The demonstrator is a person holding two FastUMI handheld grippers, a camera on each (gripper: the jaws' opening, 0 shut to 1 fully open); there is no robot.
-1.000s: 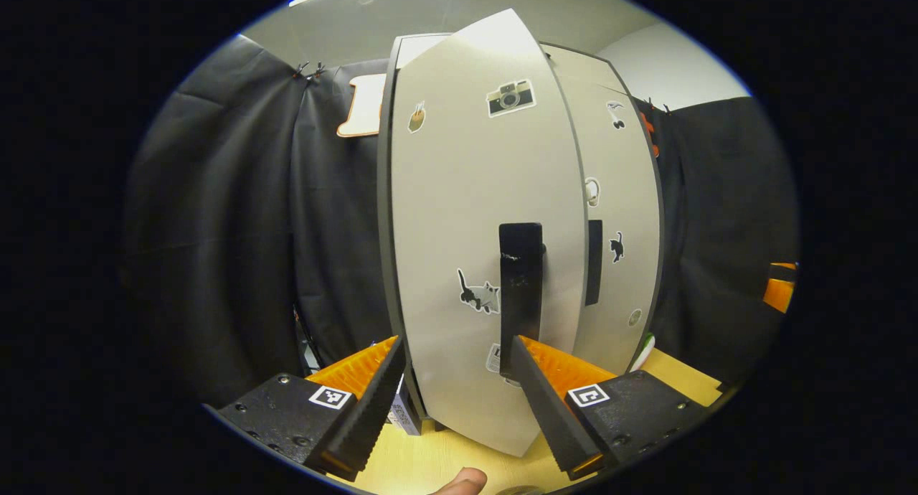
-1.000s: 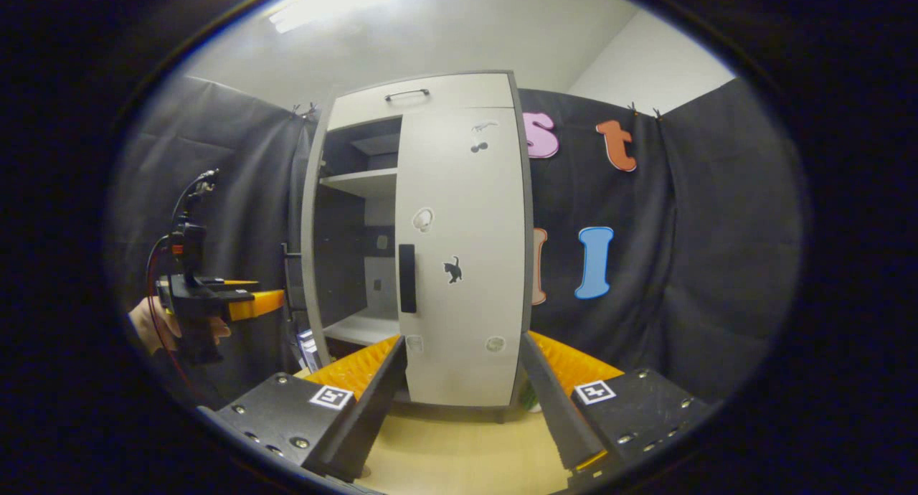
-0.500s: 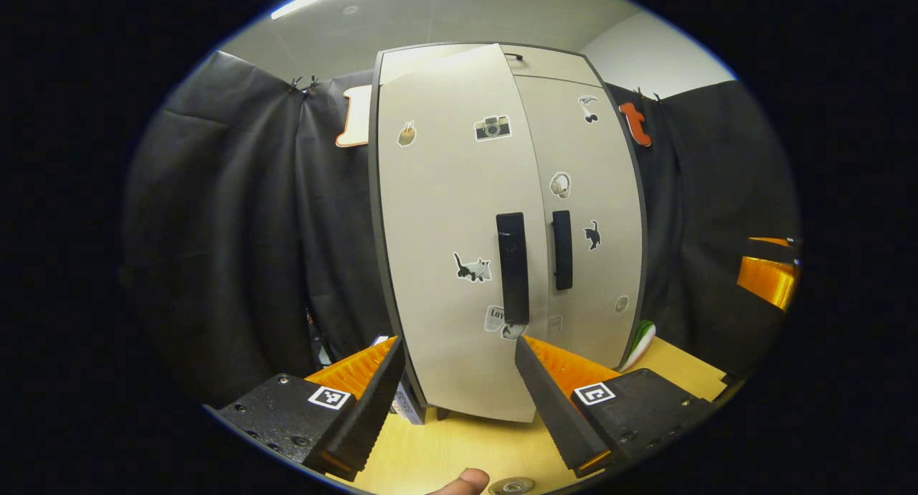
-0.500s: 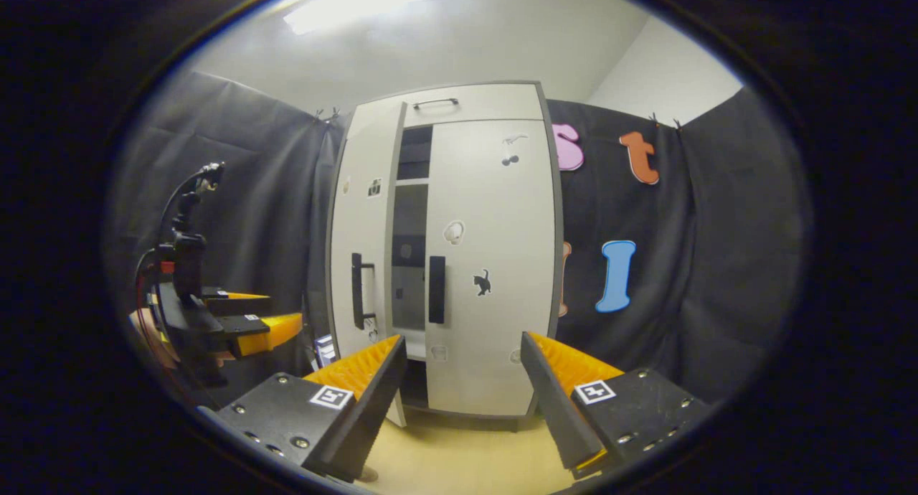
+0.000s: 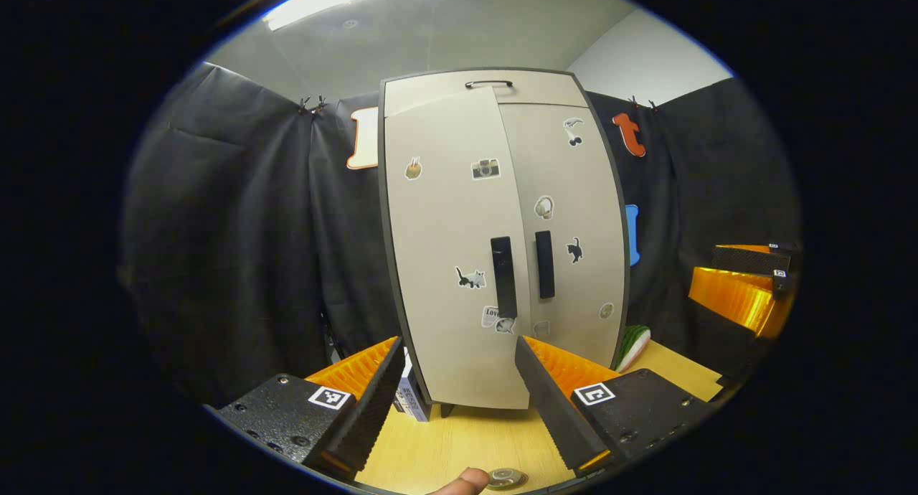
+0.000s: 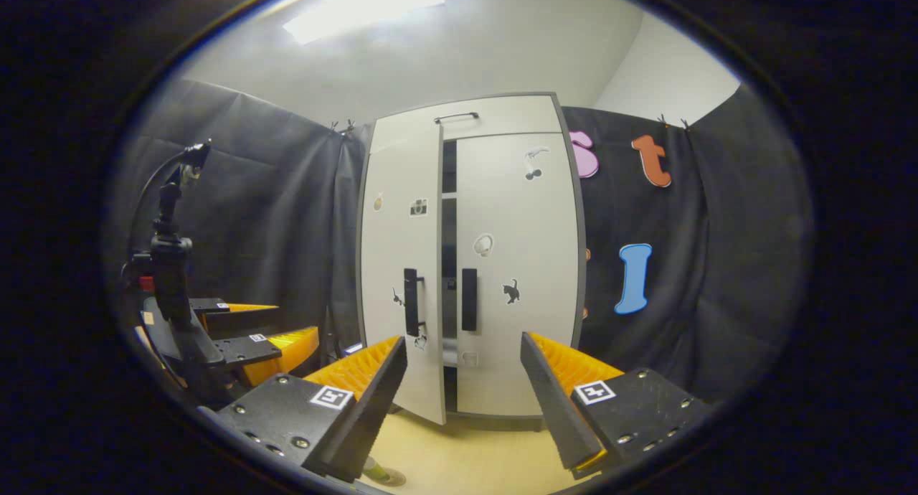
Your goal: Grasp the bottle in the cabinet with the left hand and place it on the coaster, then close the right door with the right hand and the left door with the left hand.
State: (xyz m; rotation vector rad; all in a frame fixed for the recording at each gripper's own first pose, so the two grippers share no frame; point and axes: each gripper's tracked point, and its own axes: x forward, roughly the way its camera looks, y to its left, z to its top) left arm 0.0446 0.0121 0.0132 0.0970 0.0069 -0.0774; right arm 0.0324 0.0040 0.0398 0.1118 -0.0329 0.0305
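Bottle (image 5: 506, 478) and fingertip (image 5: 462, 483) cut off by bottom edge.

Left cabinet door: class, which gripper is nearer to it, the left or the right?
Left. The left gripper sits open in front of the left cabinet door, to its left side; the right gripper sits open farther back, facing the cabinet.

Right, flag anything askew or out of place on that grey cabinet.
The grey cabinet's left door isn't shut: it stands slightly ajar, leaving a dark gap beside the closed right door. Nothing looks spilled or damaged.
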